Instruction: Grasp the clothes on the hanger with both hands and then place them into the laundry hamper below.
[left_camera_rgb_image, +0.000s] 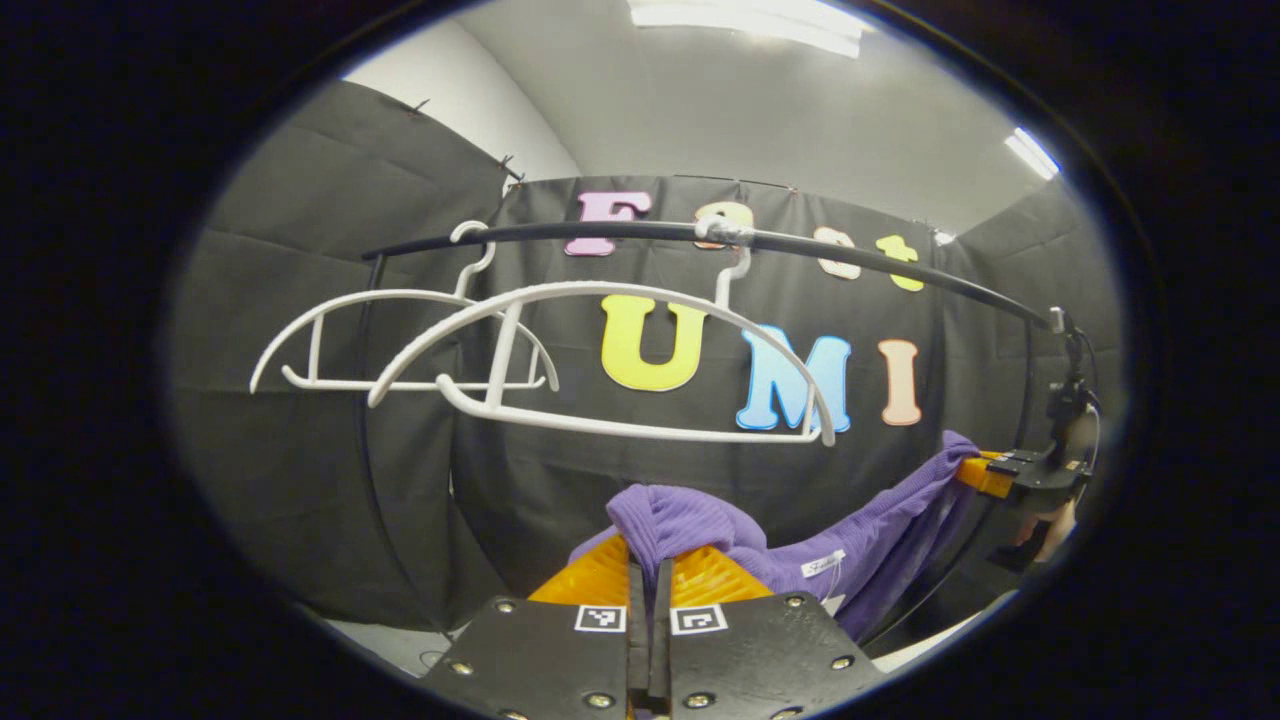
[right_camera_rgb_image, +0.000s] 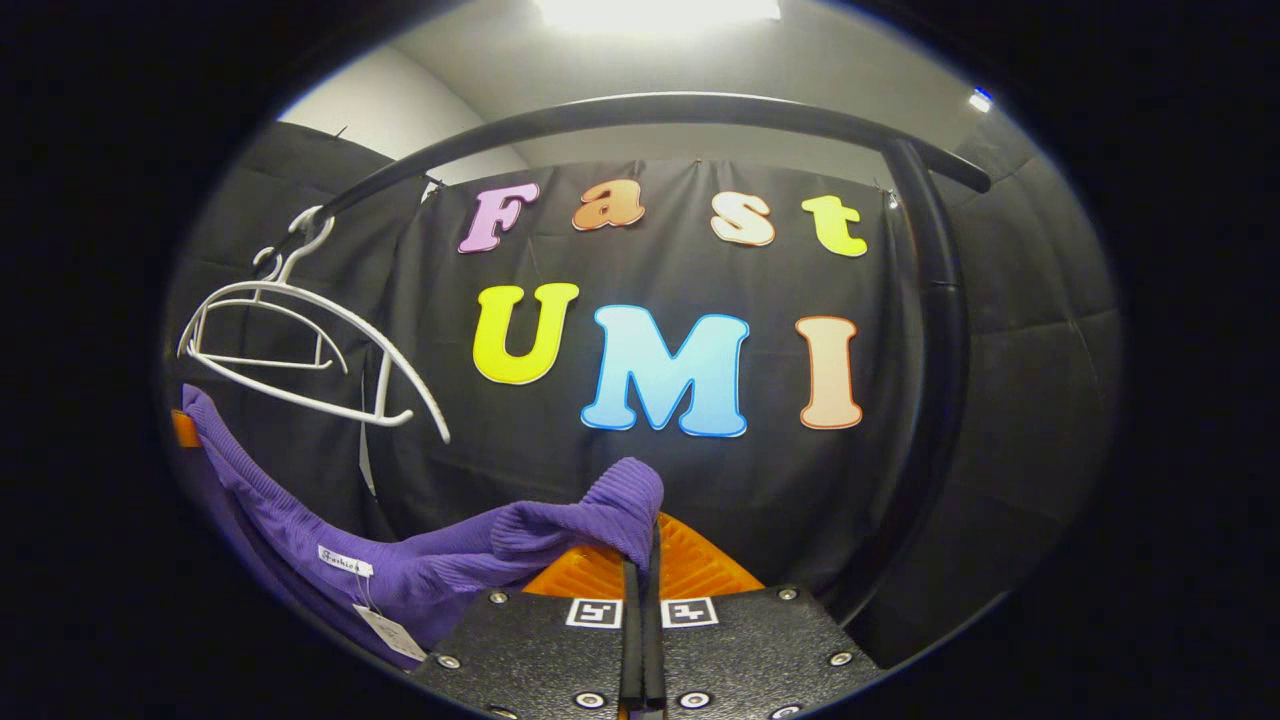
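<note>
Left gripper (left_camera_rgb_image: 650, 580) clamped on one end of purple garment (left_camera_rgb_image: 870, 545); right gripper (right_camera_rgb_image: 640, 570) clamped on the other, cloth slung between. Above both: two bare white hangers (left_camera_rgb_image: 600, 360) on black rail (left_camera_rgb_image: 800, 245).

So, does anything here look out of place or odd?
Nothing looks damaged. The purple garment is off the white hangers, which hang bare and tilted on the rail. It is stretched between the left gripper and right gripper, as the task needs.
</note>
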